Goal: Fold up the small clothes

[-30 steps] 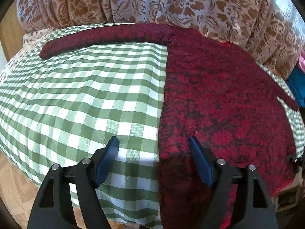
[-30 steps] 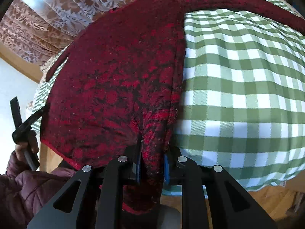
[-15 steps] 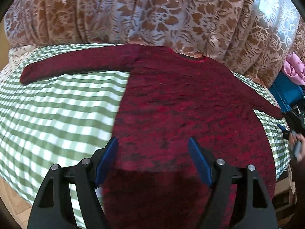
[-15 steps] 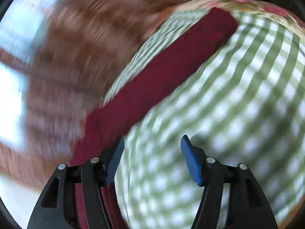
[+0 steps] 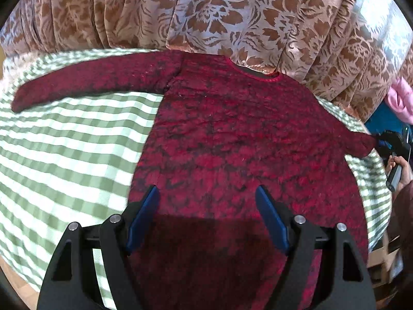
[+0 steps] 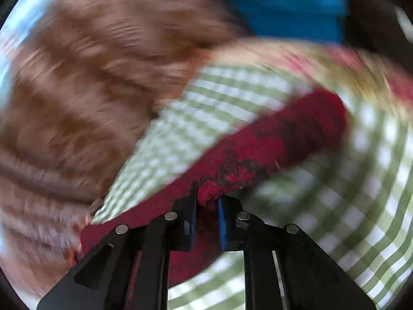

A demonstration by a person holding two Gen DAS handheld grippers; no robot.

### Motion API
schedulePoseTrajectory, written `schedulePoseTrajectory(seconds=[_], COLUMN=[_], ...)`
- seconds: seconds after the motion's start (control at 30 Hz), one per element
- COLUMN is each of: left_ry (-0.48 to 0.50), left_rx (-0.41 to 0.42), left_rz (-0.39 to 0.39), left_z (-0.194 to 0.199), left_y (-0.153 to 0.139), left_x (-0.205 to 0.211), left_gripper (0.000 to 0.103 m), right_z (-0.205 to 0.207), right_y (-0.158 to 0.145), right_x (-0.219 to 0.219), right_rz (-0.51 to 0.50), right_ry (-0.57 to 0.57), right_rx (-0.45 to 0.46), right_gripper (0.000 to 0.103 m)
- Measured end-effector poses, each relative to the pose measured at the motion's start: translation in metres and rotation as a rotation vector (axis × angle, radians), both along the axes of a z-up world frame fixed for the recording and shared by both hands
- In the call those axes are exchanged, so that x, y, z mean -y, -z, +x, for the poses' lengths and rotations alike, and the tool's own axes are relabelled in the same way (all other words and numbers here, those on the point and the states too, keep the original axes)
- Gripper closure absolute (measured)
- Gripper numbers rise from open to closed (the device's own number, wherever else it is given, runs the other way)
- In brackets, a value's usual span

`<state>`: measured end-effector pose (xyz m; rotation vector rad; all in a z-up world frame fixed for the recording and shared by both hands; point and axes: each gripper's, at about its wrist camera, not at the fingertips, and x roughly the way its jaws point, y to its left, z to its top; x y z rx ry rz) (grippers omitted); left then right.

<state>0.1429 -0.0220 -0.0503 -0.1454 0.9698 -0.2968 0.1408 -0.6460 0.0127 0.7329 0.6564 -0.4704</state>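
The right gripper (image 6: 206, 206) has its jaws pinched tight on a fold of the red sweater's (image 5: 240, 139) sleeve (image 6: 278, 142), which runs away from the jaws toward the far right over the green checked cloth (image 6: 361, 193); this view is blurred. The left gripper (image 5: 206, 204) holds its jaws wide apart with nothing between them, poised over the sweater's near hem. The sweater lies flat, front up, its other sleeve (image 5: 90, 85) stretched far left, collar toward the patterned brown curtain (image 5: 232, 15) behind.
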Motion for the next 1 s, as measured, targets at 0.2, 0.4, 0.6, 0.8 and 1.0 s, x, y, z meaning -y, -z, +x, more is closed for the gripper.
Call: schedulePoseTrajectory(seconds=[0.2, 0.4, 0.6, 0.8, 1.0], left_ry=[0.021, 0.007, -0.028, -0.080, -0.105], left_rx=[0.005, 0.015, -0.006, -0.033, -0.053], left_rz=[-0.068, -0.133, -0.187, -0.235, -0.242], left_z=[0.020, 0.037, 0.058, 0.095, 0.139], left_y=[-0.006, -0.014, -0.010, 0.003, 0.021], left_x=[0.008, 0.003, -0.011, -0.026, -0.024], left_gripper=[0.027, 0.027, 0.025, 0.025, 0.028], right_z=[0.067, 0.131, 0.145, 0.099, 0.035], right_y=[-0.049, -0.034, -0.002, -0.016, 0.002], right_x=[-0.121, -0.278, -0.374, -0.338, -0.276], right_rz=[-0.082, -0.054, -0.004, 0.045, 0.053], right_ry=[-0.328, -0.653, -0.887, -0.819, -0.690], right_rx=[0.095, 0.075, 0.012, 0.076, -0.003], right_gripper=[0.090, 0.090, 0.063, 0.015, 0.015])
